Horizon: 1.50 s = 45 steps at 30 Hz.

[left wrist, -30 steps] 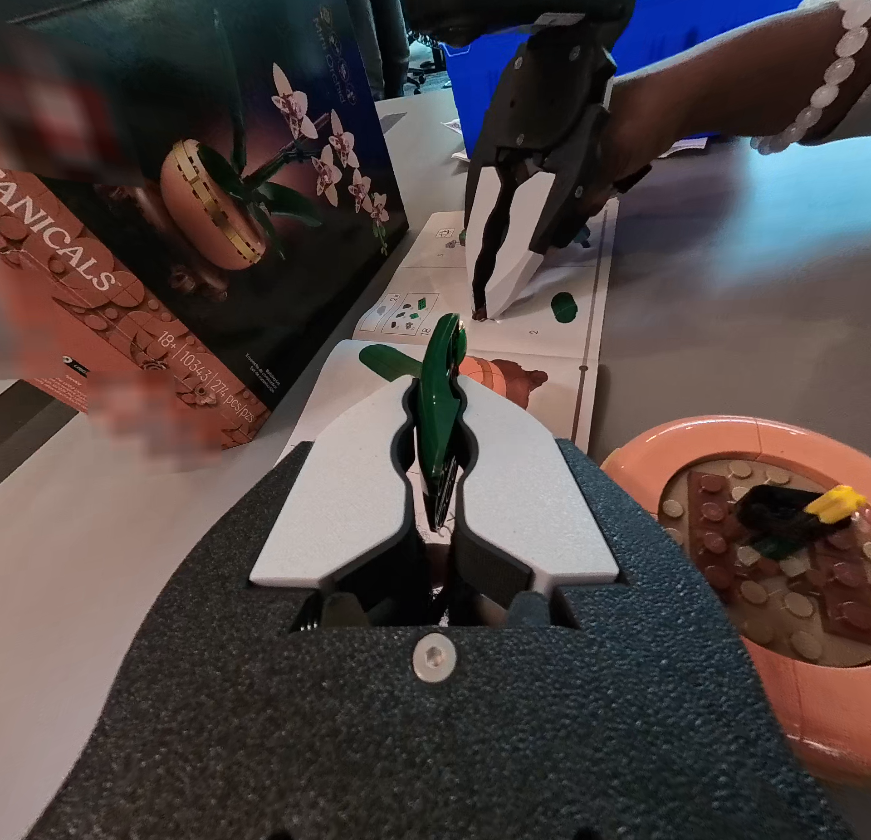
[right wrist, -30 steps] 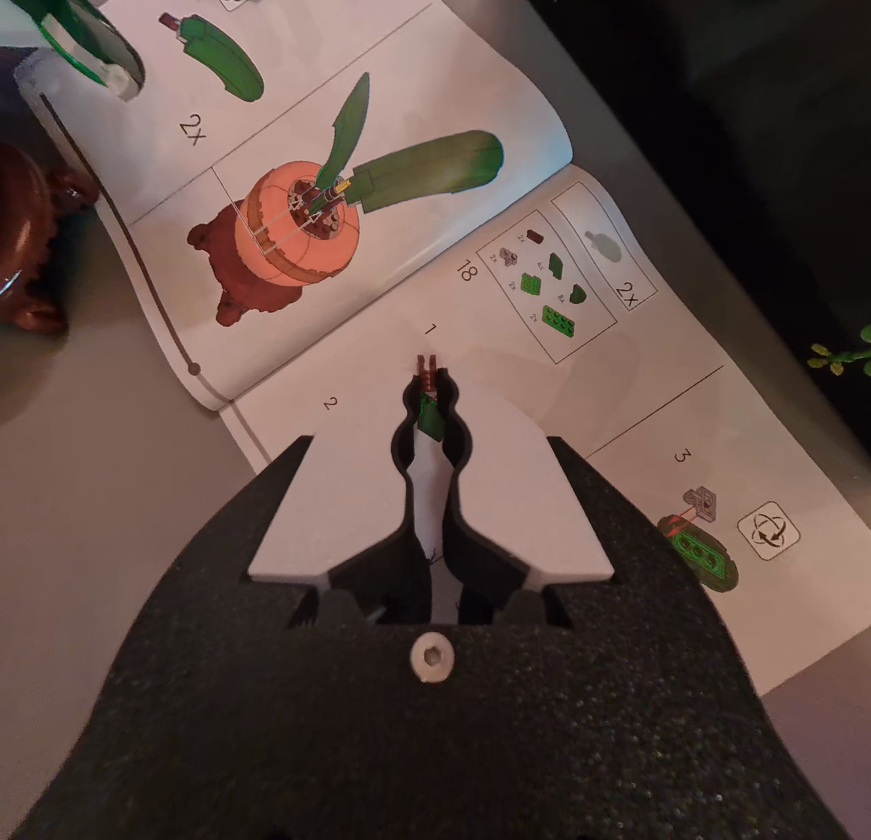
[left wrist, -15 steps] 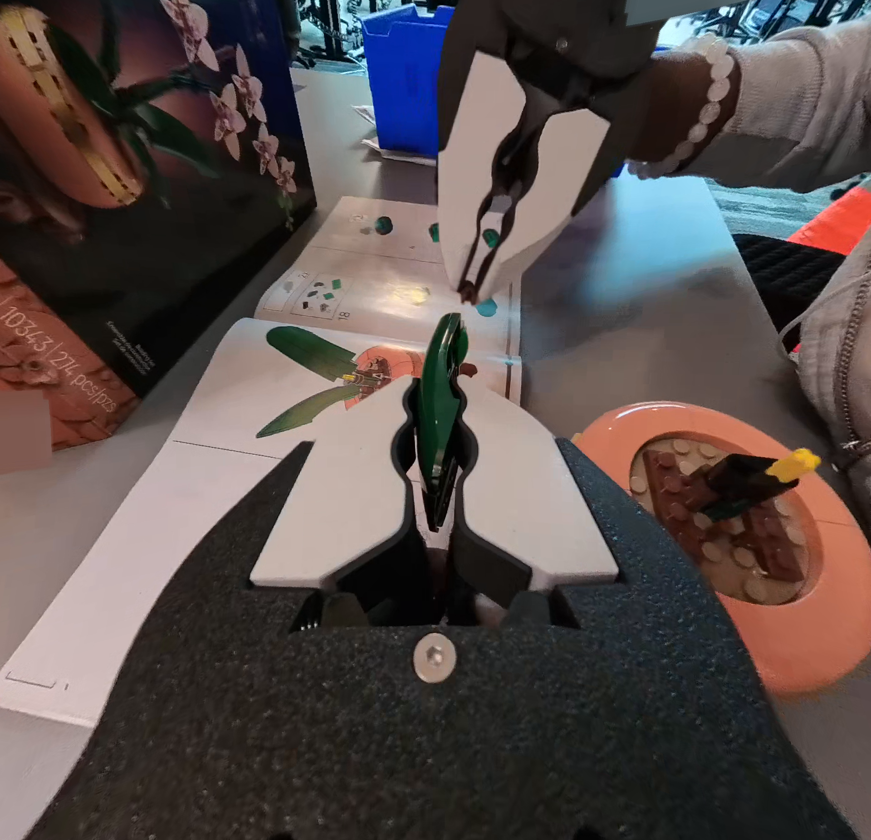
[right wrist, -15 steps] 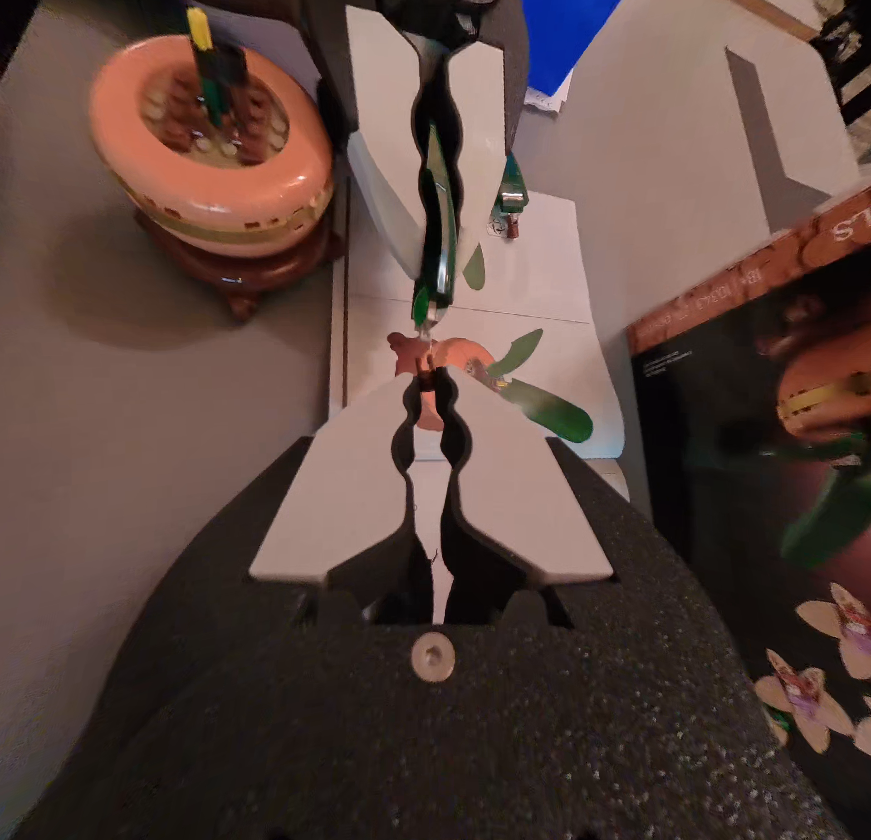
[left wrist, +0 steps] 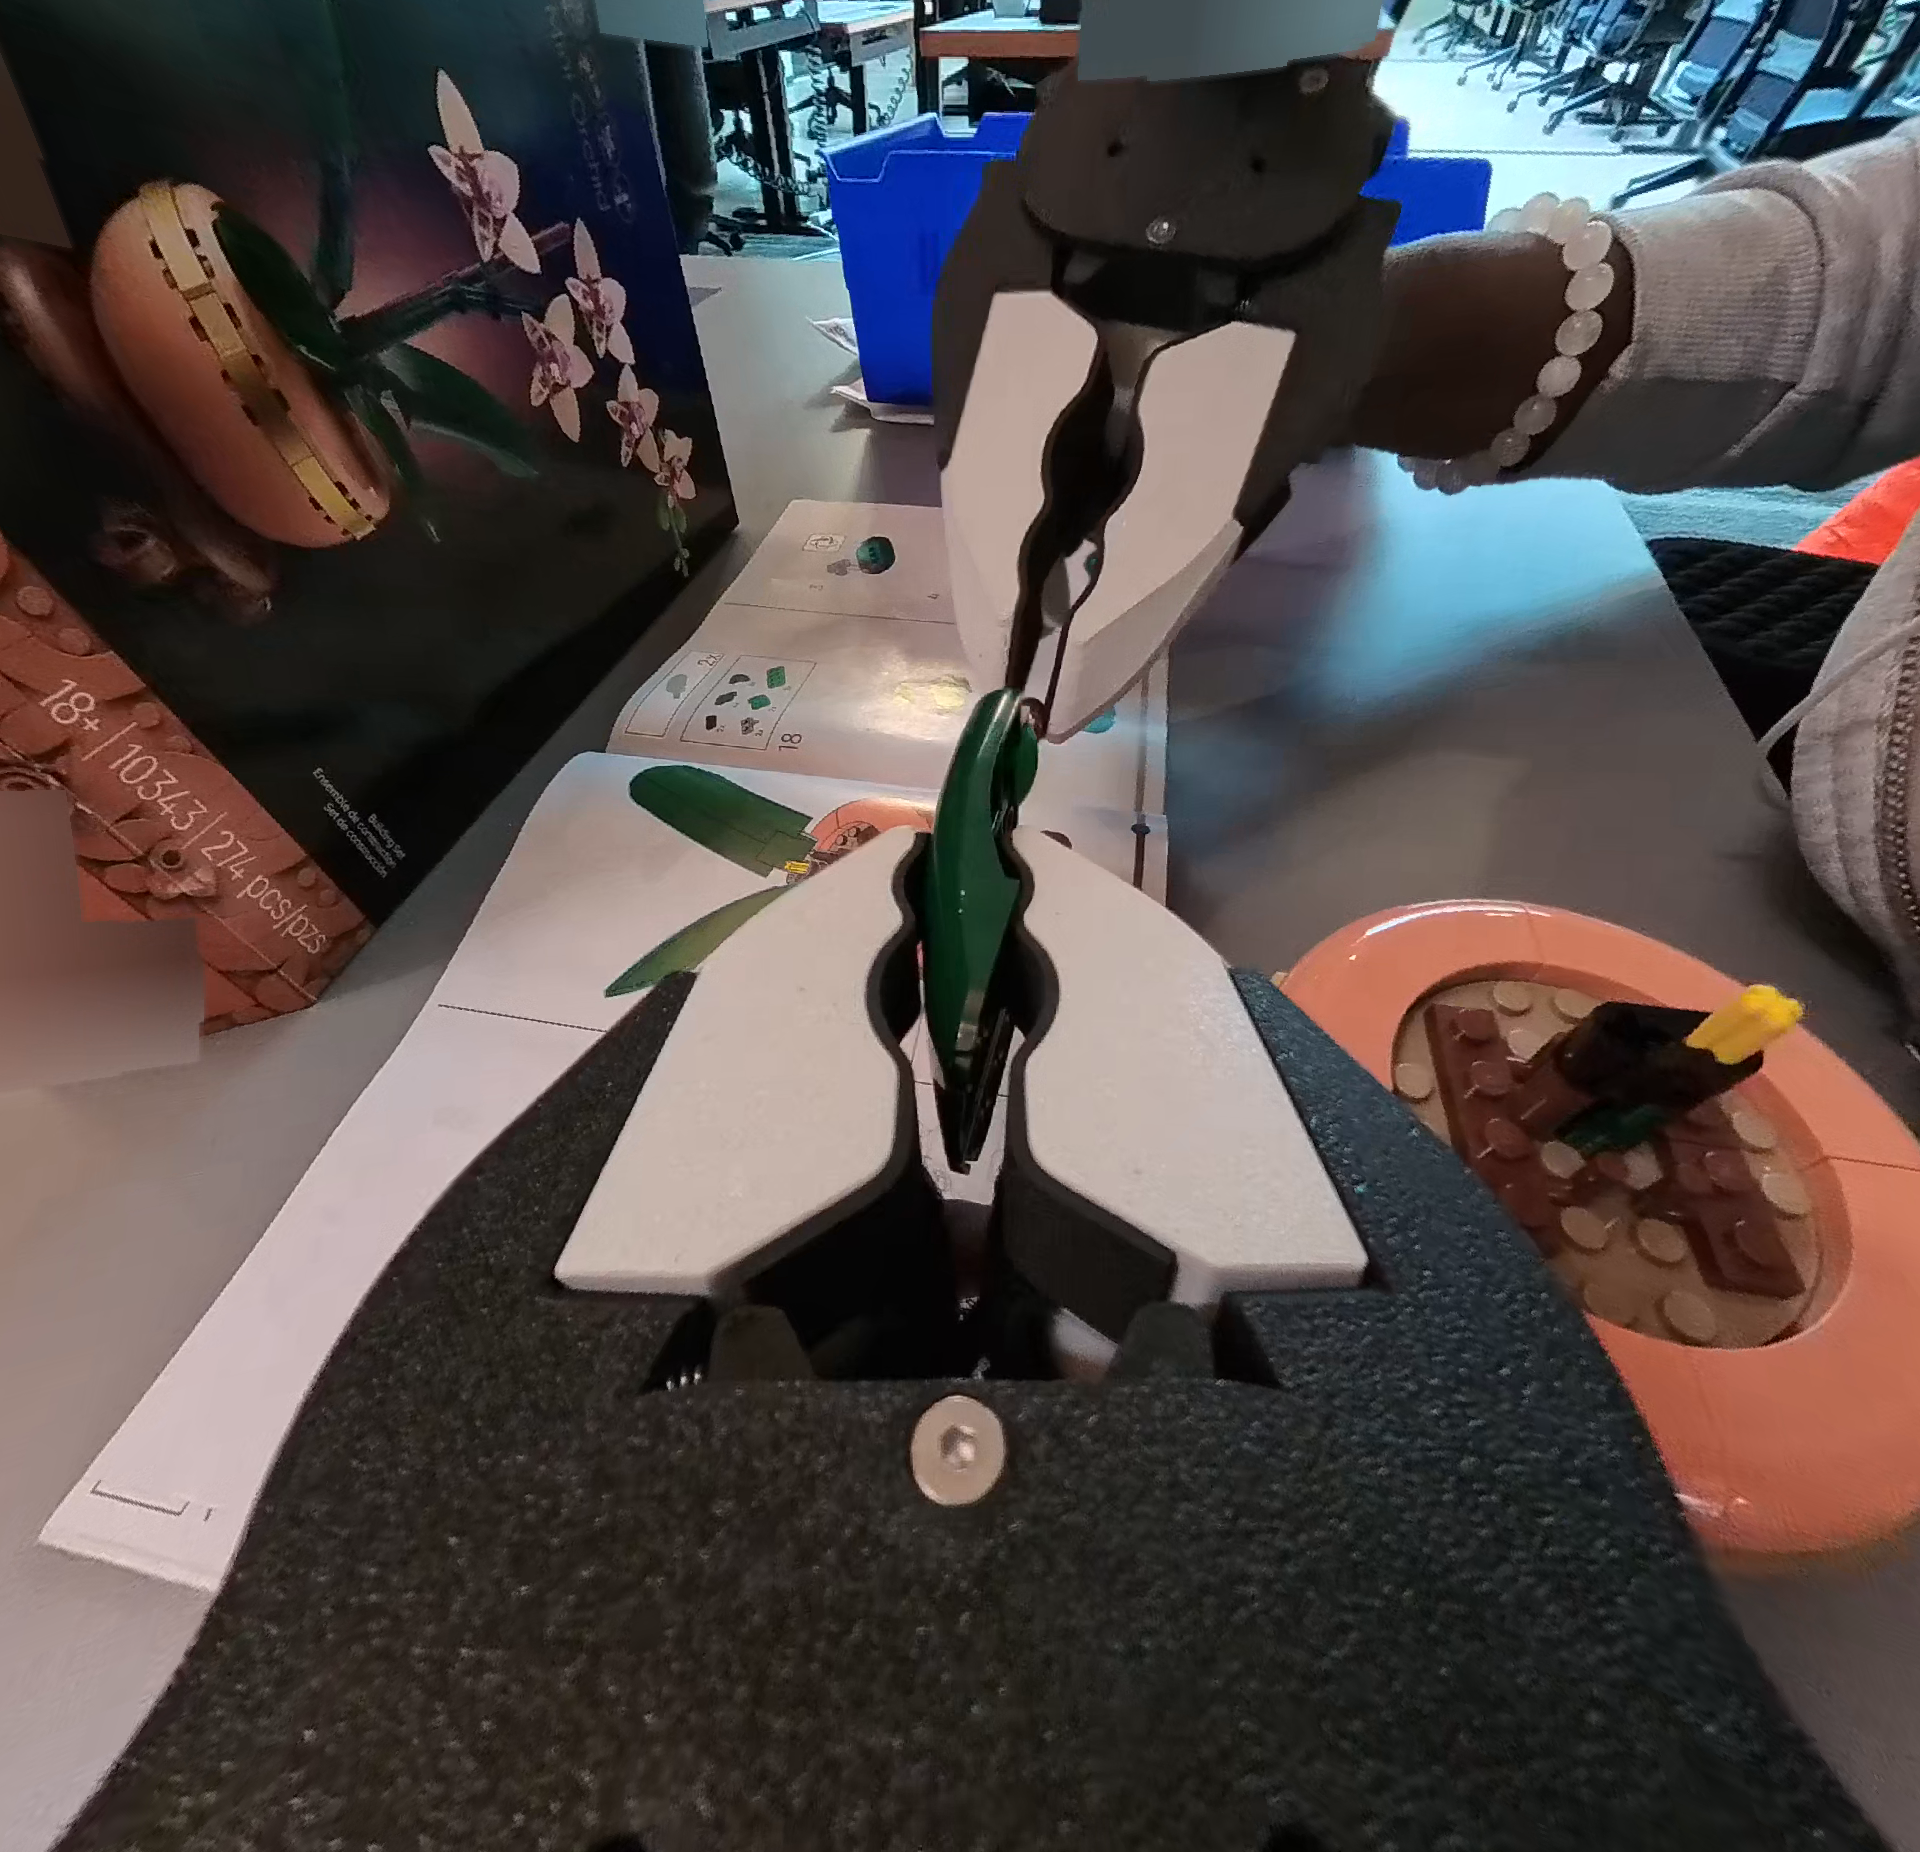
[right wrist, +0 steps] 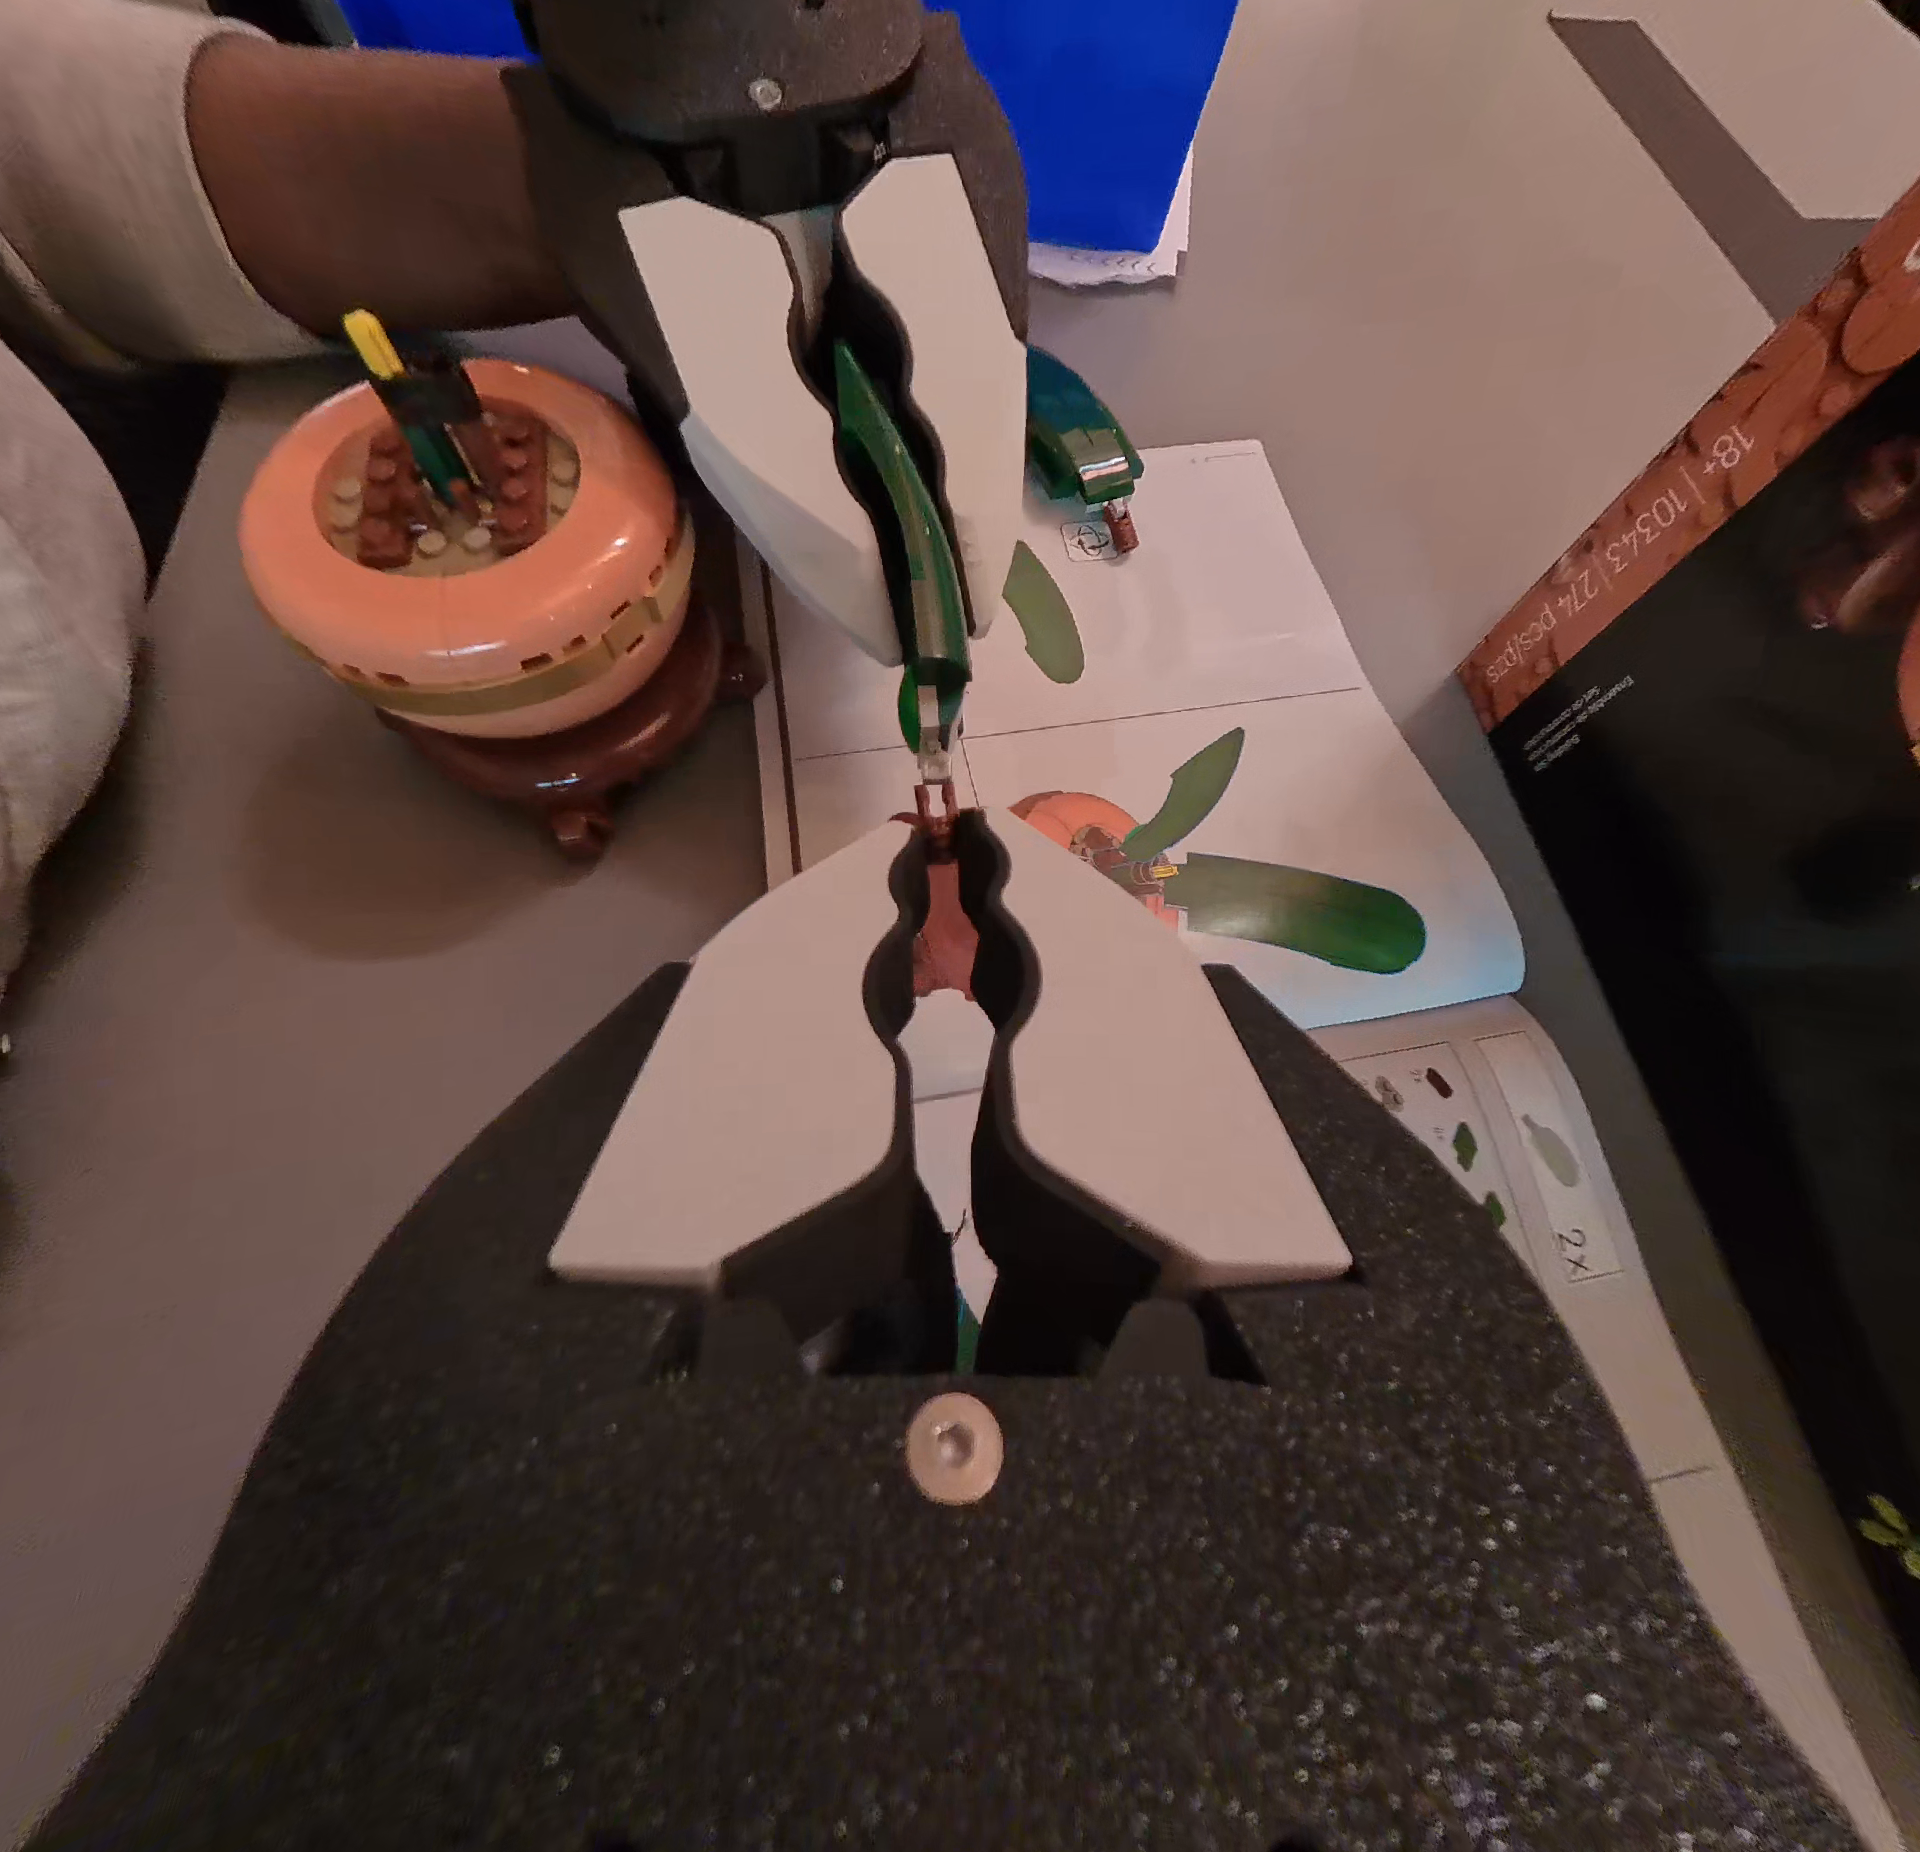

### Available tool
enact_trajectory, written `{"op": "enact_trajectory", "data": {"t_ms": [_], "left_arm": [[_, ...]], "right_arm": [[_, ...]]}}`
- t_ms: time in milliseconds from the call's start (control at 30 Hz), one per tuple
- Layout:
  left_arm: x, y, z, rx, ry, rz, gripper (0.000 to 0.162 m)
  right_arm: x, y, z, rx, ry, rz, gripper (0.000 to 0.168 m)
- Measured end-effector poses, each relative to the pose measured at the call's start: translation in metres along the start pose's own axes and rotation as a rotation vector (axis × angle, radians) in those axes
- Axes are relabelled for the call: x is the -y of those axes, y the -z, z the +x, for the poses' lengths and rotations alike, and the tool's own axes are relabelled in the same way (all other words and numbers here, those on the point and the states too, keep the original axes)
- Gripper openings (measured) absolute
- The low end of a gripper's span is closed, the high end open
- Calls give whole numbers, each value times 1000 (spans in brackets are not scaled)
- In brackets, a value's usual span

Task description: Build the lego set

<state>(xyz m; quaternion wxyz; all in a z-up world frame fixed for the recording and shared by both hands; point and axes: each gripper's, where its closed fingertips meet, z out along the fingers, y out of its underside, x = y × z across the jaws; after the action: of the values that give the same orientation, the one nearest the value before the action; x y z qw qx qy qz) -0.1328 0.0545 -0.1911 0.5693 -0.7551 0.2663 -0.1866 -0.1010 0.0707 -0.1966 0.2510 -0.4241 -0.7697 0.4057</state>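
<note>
My left gripper (left wrist: 971,852) is shut on a dark green leaf piece (left wrist: 971,929), held edge-up above the instruction booklet (left wrist: 727,690). My right gripper (right wrist: 940,838) is shut on a small brown connector piece (right wrist: 939,810) at its fingertips. The two grippers face each other tip to tip. The brown piece meets the grey clip end (right wrist: 932,760) of the leaf (right wrist: 902,524). The right gripper (left wrist: 1039,706) also shows in the left wrist view, and the left gripper (right wrist: 928,659) in the right wrist view. The peach pot (left wrist: 1351,955) with a yellow-tipped stem (left wrist: 1662,1054) stands beside them.
A second green leaf assembly (right wrist: 1070,431) lies at the booklet's (right wrist: 1195,607) far edge. The set's box (left wrist: 312,452) stands along one side of the booklet. A blue bin (left wrist: 894,244) is behind. The pot (right wrist: 468,597) sits on a brown base. The gap from one gripper's tips to the other's is roughly 4 centimetres. The left tips stand about 6 centimetres off the peach pot (left wrist: 1351,955). Seen from the right wrist view (right wrist: 627,524) as well.
My right gripper has lifted off the booklet with the brown piece, turned toward the left gripper and closed in until the brown piece reaches the leaf's end. The left gripper still holds the leaf.
</note>
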Motion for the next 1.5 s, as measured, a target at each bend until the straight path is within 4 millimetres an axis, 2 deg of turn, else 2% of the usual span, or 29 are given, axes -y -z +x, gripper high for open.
{"op": "enact_trajectory", "data": {"t_ms": [367, 433, 533, 567, 633, 733, 867, 967, 1067, 1500], "left_arm": [[1, 0, -2, 24, -34, 12, 11], [12, 5, -5, 103, -179, 81, 10], [41, 19, -1, 274, -613, 200, 10], [42, 21, 2, 307, -749, 184, 10], [30, 20, -1, 347, -954, 67, 10], [25, 21, -11, 372, -1094, 16, 10], [26, 18, -13, 347, -1122, 55, 10], [23, 13, -8, 324, -1178, 50, 10], [16, 9, -4, 297, -1195, 37, 10], [10, 4, -1, 283, -1190, 46, 9]], "right_arm": [[2, 2, -2, 47, -99, 48, 6], [7, 5, -4, 97, -179, 74, 6], [20, 16, -1, 199, -296, 128, 6], [24, 18, -1, 223, -301, 133, 6], [29, 20, -1, 256, -279, 119, 6], [22, 9, -1, 237, -176, 19, 6], [20, -1, 5, 257, -177, 46, 6], [17, -1, 8, 281, -172, 78, 6], [15, -1, 7, 323, -193, 79, 6], [5, -8, 1, 368, -183, 31, 6]]}}
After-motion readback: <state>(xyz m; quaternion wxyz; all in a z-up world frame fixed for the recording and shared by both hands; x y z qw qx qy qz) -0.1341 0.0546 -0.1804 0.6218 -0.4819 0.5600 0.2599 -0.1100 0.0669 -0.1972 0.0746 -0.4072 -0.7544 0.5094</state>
